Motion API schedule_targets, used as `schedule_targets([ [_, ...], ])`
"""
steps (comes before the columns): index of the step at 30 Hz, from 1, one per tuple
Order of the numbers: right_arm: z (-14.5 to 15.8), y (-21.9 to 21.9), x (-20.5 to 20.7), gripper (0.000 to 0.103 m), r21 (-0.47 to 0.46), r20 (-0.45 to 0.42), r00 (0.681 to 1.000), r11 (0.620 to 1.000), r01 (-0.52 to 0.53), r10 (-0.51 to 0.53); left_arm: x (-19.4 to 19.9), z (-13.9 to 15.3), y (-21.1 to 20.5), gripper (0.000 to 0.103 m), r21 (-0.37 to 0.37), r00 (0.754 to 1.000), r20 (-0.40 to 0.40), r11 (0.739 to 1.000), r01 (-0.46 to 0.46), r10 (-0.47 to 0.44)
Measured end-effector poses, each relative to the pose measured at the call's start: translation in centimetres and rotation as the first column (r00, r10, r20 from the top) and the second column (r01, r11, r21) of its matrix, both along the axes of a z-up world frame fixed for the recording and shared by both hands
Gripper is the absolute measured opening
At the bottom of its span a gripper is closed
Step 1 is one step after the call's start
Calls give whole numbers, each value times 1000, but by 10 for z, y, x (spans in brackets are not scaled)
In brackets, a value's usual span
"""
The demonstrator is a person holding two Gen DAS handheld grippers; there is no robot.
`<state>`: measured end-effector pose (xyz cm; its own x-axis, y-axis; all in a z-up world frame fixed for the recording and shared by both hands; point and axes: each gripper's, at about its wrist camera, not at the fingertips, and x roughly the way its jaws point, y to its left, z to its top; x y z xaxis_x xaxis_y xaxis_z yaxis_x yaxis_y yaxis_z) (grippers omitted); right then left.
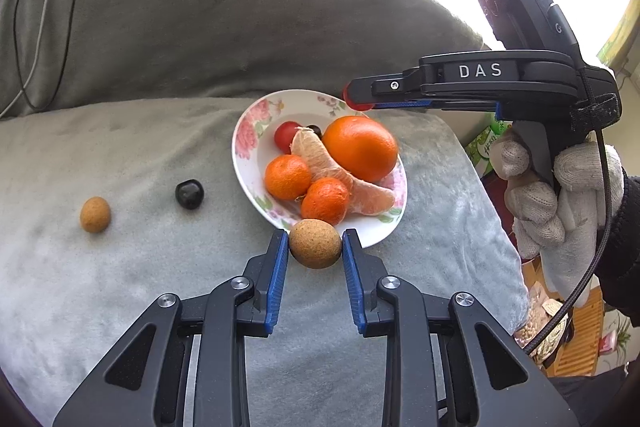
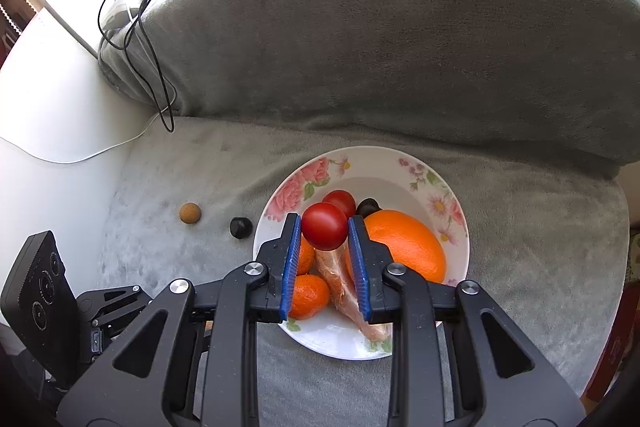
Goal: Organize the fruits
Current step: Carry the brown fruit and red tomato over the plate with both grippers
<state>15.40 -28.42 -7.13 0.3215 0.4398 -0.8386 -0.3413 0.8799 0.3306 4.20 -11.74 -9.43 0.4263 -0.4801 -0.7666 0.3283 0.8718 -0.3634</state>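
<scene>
Both wrist cameras look steeply down along their fingers, close above the grey blanket (image 1: 120, 155), sharing the floral plate (image 1: 250, 131) of fruit.

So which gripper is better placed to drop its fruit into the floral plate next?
Right. The right gripper holds its red tomato above the white floral plate; the left gripper holds its tan round fruit at the near rim.
</scene>
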Motion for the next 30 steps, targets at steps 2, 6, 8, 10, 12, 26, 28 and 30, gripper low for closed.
schedule_targets([
  [2, -1, -2, 2, 25, -3, 2, 1000, 1000, -3, 3, 1, 1, -6, 26, -2, 1000, 5, 1000, 7, -7],
  [6, -5, -5, 6, 25, -7, 4, 1000, 1000, -13, 13, 3, 2, -19, 26, -2, 1000, 17, 1000, 19, -19],
  [8, -6, -6, 8, 25, -7, 6, 1000, 1000, -17, 17, 5, 3, -25, 26, -3, 999, 21, 1000, 25, -25],
  [10, -8, -8, 10, 25, -6, 8, 1000, 1000, -17, 17, 6, 4, -31, 26, -1, 999, 25, 1000, 30, -30],
  [12, -9, -10, 12, 25, -6, 8, 1000, 1000, -20, 20, 6, 4, -36, 26, -1, 999, 29, 999, 35, -35],
  [26, -20, -14, 25, 25, -1, 3, 1000, 1000, -31, 31, 11, 4, -57, 26, 25, 998, 40, 999, 37, -38],
  [28, -21, -14, 25, 25, 0, 2, 999, 999, -34, 34, 4, 8, -57, 26, 31, 998, 42, 999, 36, -38],
  [30, -22, -13, 26, 26, -1, 1, 999, 999, -37, 37, 5, 9, -58, 26, 33, 998, 42, 999, 39, -40],
])
